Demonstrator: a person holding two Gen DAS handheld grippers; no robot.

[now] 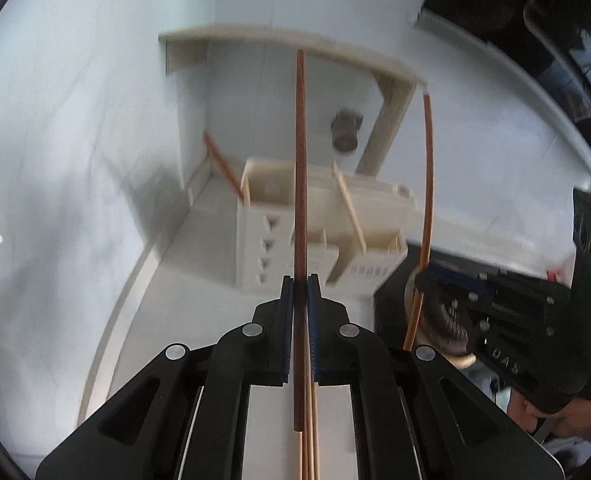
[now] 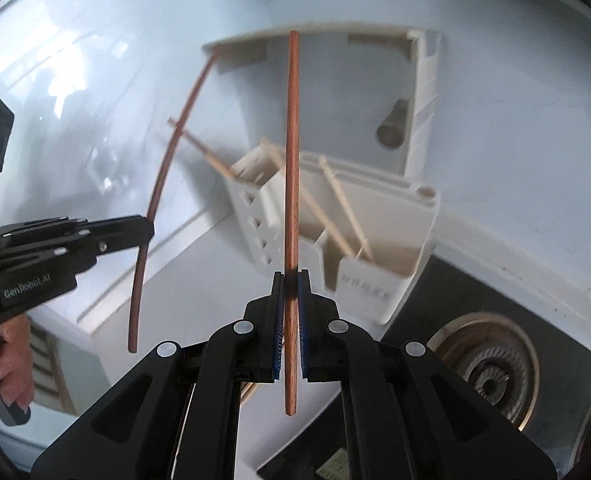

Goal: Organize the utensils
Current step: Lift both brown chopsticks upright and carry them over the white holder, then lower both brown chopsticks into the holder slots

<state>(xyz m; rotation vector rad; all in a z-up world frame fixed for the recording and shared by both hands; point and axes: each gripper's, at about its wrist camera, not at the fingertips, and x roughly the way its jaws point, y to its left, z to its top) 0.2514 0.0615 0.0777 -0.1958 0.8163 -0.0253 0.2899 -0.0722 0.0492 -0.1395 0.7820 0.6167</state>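
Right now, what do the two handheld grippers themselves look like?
Both are matte black, angular plastic frames with triangular cut-outs and round silver pivot pins. Each pair of jaws carries blue ribbed pads. The left gripper bears white "GenRobot.AI" lettering on its side, seen from the right wrist view. The right gripper shows raised lettering I cannot read. No cables or sleeves show.

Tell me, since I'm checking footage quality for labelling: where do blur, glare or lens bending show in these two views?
Left wrist view: the cream utensil holder is motion-blurred, and the right hand-held gripper holds a chopstick that bows near the edge. Right wrist view: window glare washes the white wall at left, the left hand-held gripper holds a chopstick that curves, and the centred chopstick stays straight and sharp.
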